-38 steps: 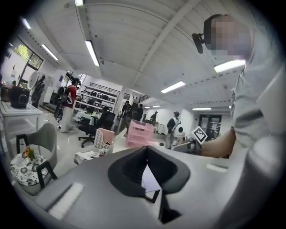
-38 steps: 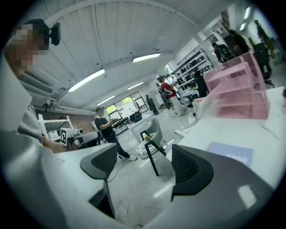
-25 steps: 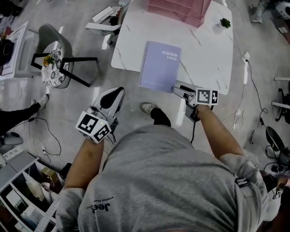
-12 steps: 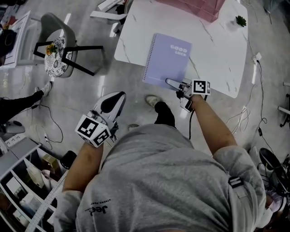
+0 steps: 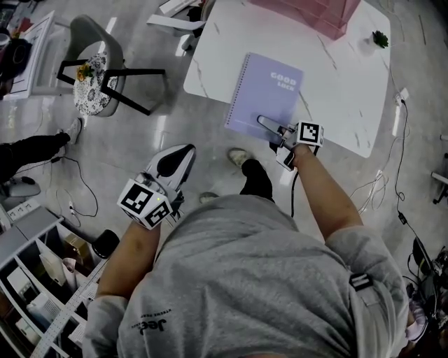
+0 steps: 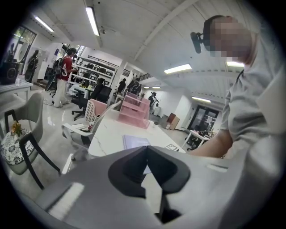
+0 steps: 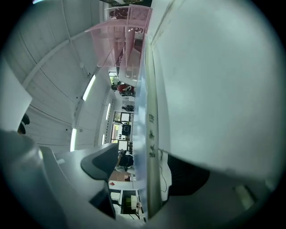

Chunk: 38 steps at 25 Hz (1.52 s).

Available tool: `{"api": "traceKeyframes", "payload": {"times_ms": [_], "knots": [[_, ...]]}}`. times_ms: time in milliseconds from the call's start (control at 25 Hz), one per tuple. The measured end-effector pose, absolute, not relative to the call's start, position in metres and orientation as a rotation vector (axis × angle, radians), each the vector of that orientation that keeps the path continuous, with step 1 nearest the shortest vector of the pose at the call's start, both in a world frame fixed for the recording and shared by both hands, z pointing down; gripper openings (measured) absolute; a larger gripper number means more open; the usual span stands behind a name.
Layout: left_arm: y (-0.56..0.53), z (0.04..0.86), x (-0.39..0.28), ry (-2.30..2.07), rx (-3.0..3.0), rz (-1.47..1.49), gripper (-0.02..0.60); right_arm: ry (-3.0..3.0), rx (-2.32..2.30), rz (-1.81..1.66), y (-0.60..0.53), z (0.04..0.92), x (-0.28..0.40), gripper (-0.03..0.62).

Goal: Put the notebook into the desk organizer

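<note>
Looking down from above, the purple notebook (image 5: 269,87) lies flat on the white table (image 5: 336,91). It is on the person's side of the pink desk organizer (image 5: 315,10) and apart from it, and the edge farthest from the organizer seems to overhang the table's rim. The right tool (image 5: 264,123) reaches in at that far edge. The left tool (image 5: 183,152) hangs farther again from the organizer, off the table and over the floor. In the left gripper view, the left tool (image 6: 145,150) has its jaws meeting at the tips with nothing between them, and the notebook (image 6: 135,141) shows beyond, short of the organizer (image 6: 133,109). In the right gripper view, the right tool (image 7: 143,163) has its jaws apart, one to each side of the notebook's (image 7: 139,116) thin edge. A gap shows at the left jaw, and the organizer (image 7: 118,36) stands far up along that edge. I'd say the step in hand is taking hold. It would go best to slide in deeper, so the pads catch cover and pages rather than just the lip, and then close squarely. Held by one edge, the notebook will likely droop. So lift slowly, and perhaps steady it with the left tool before turning it upright for the organizer.
</note>
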<state>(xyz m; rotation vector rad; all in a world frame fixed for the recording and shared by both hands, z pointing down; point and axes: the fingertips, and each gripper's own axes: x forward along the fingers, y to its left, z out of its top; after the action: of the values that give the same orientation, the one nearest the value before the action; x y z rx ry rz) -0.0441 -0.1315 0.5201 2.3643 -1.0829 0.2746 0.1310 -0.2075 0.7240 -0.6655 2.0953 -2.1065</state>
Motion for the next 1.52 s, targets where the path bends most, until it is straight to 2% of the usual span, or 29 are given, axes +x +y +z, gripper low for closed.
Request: {"api": "traceKeyframes", "payload": {"times_ms": [40,160,200,280,320,680,960,1240,1320,1520], "knots": [[-0.132,0.519,-0.045,-1.087,2.364,0.274,0.058,2.084,-0.653,-2.116,-0.207,0.723,0.129,0.333],[-0.130,0.516,-0.049,-1.096,2.359,0.271,0.058,2.022,-0.634,-2.132,-0.208,0.720,0.127,0.223],[-0.130,0.515,-0.050,-1.098,2.356,0.268,0.058,1.995,-0.658,-2.144,-0.208,0.719,0.129,0.146],[-0.128,0.515,-0.052,-1.104,2.353,0.257,0.058,1.983,-0.671,-2.137,-0.209,0.712,0.128,0.056],[-0.128,0.514,-0.052,-1.106,2.352,0.252,0.058,2.010,-0.656,-2.115,-0.209,0.705,0.126,0.035],[-0.122,0.502,-0.064,-1.130,2.366,0.207,0.058,2.892,-0.808,-1.619,-0.220,0.652,0.126,0.031],[-0.126,0.498,-0.076,-1.146,2.357,0.192,0.058,3.244,-0.837,-1.253,-0.268,0.616,0.135,0.031],[-0.137,0.496,-0.087,-1.178,2.338,0.194,0.058,3.561,-0.778,-0.708,-0.316,0.571,0.127,0.031],[-0.140,0.496,-0.088,-1.189,2.328,0.198,0.058,3.539,-0.995,-0.731,-0.346,0.577,0.147,0.031],[-0.146,0.496,-0.091,-1.201,2.321,0.211,0.058,3.275,-1.336,-1.141,-0.402,0.601,0.186,0.031]]}}
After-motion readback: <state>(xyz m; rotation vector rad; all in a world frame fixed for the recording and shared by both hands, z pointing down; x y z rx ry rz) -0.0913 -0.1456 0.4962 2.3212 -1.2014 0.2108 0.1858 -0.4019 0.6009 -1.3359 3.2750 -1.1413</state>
